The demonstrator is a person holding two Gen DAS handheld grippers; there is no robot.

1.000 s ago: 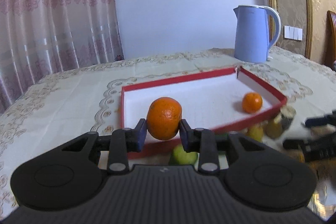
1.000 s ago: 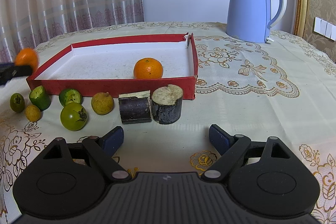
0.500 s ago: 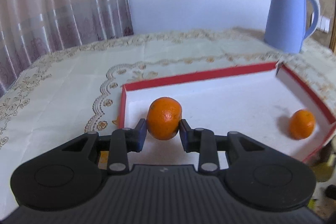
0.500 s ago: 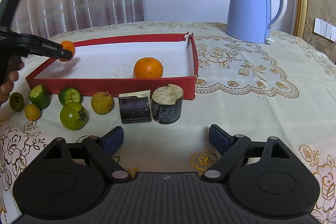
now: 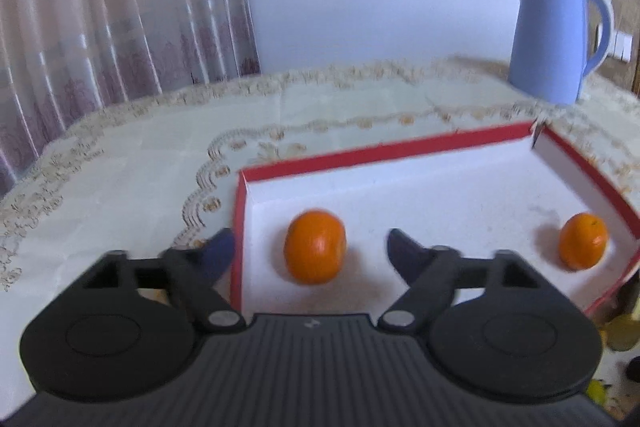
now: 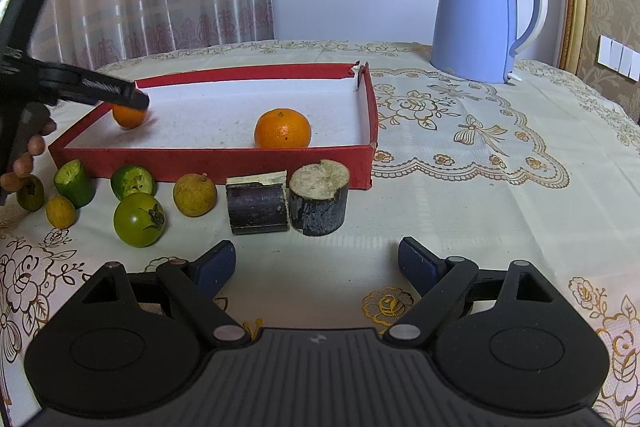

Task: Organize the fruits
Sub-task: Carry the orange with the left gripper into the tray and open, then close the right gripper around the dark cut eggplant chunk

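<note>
While the tangerine (image 5: 315, 247) is lying on the white floor of the red-rimmed tray (image 5: 372, 153), close to its left wall, we are holding the left gripper (image 5: 308, 250) with its jaws spread wide on either side of the fruit, touching nothing; one fingertip is hanging outside the tray's left rim. A second tangerine (image 6: 282, 129) is sitting against the tray's near wall toward the right end, leaving a broad bare stretch of floor between the two. Our right gripper (image 6: 314, 266) is hovering with jaws apart over bare tablecloth (image 6: 500, 195), empty. Along the tray's front edge we are seeing two sugarcane chunks (image 6: 286, 201) touching each other, a longan (image 6: 195, 195), a green tomato (image 6: 139, 214) and several small green and yellow fruits. A blue electric kettle (image 6: 486, 15) is standing well behind the tray's right corner.
</note>
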